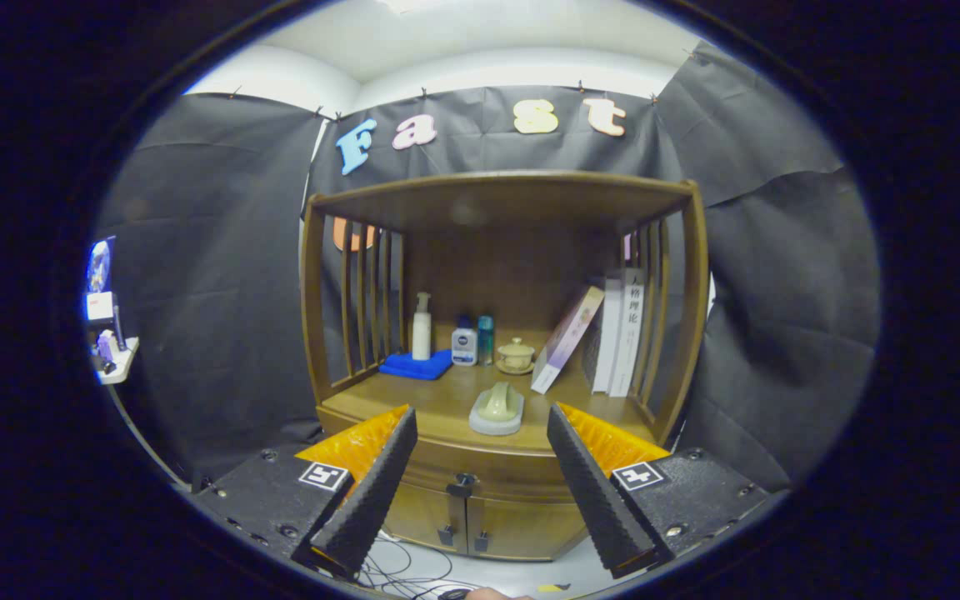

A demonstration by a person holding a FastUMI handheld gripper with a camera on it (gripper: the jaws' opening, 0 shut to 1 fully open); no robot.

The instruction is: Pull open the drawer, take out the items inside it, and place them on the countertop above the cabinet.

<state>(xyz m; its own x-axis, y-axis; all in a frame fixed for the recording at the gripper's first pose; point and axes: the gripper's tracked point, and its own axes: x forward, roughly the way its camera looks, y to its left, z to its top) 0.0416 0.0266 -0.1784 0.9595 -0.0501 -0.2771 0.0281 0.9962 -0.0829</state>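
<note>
The jaws [482, 479] stand spread wide, gripping nothing; between them, a little ahead, sits the drawer [467, 468], shut flush with its knob [464, 480] centred; just beyond lies the surface [413, 398] carrying a pale lidded dish [497, 408], with a blue cloth [416, 365], bottles [464, 342], a small pot [516, 354] and books [613, 333] further back; this fits either a drawer waiting to be pulled or one emptied and closed again.

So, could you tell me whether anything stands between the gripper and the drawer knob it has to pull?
Nothing visible does. The gripper is open, fingers spread apart, and the drawer knob sits beyond them in the gap, with only open air between. The pale dish rests higher up on the countertop, off the approach line.
</note>
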